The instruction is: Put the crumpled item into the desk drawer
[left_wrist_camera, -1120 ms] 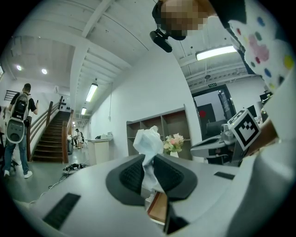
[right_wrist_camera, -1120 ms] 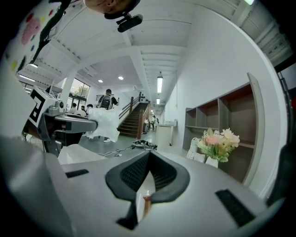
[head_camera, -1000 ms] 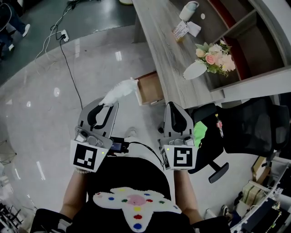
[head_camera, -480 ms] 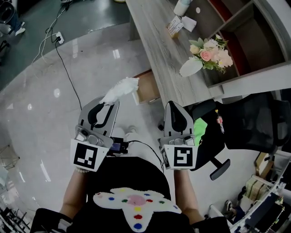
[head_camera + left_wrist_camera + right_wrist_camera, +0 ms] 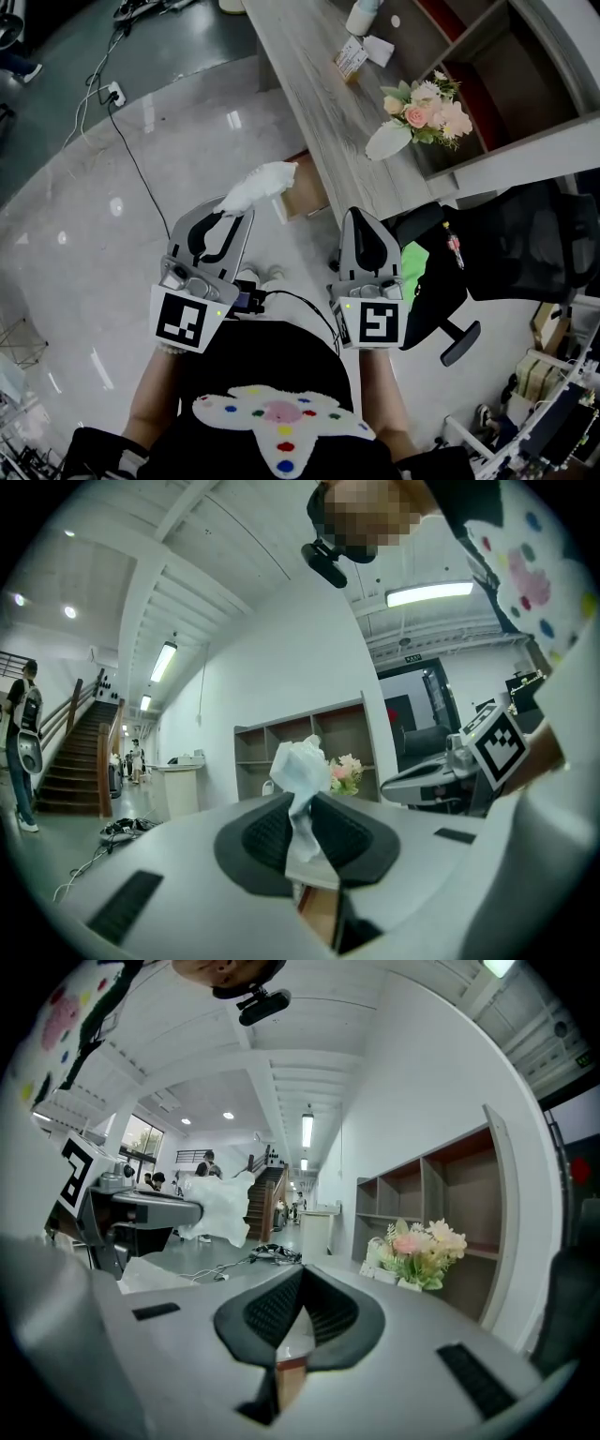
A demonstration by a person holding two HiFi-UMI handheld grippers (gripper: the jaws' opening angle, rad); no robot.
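A crumpled tissue (image 5: 259, 185) is pinched between the fingers (image 5: 265, 832) of the left gripper (image 5: 227, 212), and its white bulk is seen sticking out past the fingertips. In the head view the tissue is held above the floor (image 5: 84, 234), just at the left edge of the open drawer (image 5: 310, 194), which is pulled out from under the wooden worktop (image 5: 314, 84). The tissue is not yet inside the drawer. The fingers of the right gripper (image 5: 361, 217) are pressed together, with nothing held between them. This gripper is held level with the left one, near the worktop's edge. A bunch of flowers (image 5: 424, 106) is seen lying on the worktop, a black chair (image 5: 511, 253) is seen at the right, and a cable (image 5: 131, 155) is trailed over the floor.
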